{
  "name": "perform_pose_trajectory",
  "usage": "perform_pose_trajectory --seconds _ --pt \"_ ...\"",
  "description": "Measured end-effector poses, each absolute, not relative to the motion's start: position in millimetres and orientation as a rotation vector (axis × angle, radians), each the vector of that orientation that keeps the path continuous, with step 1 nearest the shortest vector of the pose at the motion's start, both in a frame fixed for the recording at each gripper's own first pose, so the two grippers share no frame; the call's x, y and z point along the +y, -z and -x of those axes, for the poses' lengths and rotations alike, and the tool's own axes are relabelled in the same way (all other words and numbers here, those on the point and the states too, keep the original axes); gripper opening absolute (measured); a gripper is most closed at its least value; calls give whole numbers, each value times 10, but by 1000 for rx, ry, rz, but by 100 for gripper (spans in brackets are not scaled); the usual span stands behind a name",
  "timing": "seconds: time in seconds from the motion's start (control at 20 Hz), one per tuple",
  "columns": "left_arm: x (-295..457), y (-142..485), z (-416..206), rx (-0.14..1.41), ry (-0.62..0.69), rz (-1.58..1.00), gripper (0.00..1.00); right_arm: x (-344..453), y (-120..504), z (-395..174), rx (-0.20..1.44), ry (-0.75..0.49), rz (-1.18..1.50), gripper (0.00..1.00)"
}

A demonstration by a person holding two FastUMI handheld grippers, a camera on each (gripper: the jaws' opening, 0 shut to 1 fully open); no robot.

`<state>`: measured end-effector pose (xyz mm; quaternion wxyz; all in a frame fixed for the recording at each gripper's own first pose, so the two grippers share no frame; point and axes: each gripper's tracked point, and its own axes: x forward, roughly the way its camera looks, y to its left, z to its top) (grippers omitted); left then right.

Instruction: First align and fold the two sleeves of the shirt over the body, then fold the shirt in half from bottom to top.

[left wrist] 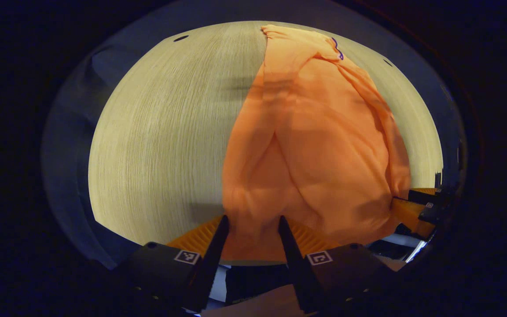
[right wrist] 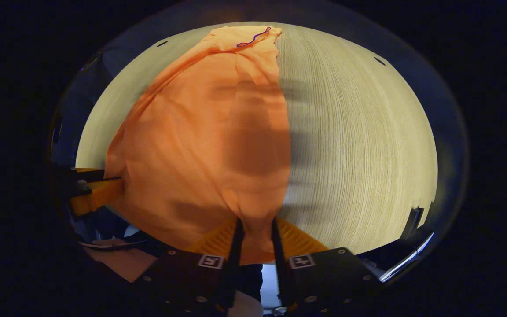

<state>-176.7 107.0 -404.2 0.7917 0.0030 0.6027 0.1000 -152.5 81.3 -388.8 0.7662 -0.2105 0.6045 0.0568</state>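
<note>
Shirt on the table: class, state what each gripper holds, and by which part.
Both hold the orange shirt by its near edge, apparently the hem: the left gripper pinches one part of it, the right gripper another.

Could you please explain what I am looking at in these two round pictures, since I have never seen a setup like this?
There is no robot here: a person holds a two-finger gripper in each hand, and a fisheye camera rides on each, looking forward along its fingers. One picture is the left gripper view, the other the right gripper view.

On the pale wooden table lies an orange shirt, its collar at the far end and its near end lifted. The left gripper has the near edge of the cloth between its fingers, and the right gripper likewise holds that edge at its own corner. Each gripper also appears at the side of the other's view. It looks as if the shirt is about to be folded from bottom to top.
</note>
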Motion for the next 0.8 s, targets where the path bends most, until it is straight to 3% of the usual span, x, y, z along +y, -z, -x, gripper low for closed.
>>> perform_pose_trajectory --seconds 0.05,0.1,0.15,0.2,0.45,0.8 --pt "1046 4045 1753 1283 -187 -34 57 811 3884 1511 1307 -147 461 29" --pt "1028 4020 1718 1236 -181 -59 30 811 3888 1516 1298 -178 475 10" --pt "976 4038 1666 1214 -134 -94 2 818 3877 1480 1285 -169 440 11" --pt "952 4043 1625 1195 -106 -120 1 799 3875 1516 1287 -174 417 0" --pt "865 3948 1622 1203 -93 -5 1 823 3758 1464 1304 -156 311 0" --pt "770 3359 1190 1086 -70 26 1 1058 3276 1175 1218 -210 286 0"
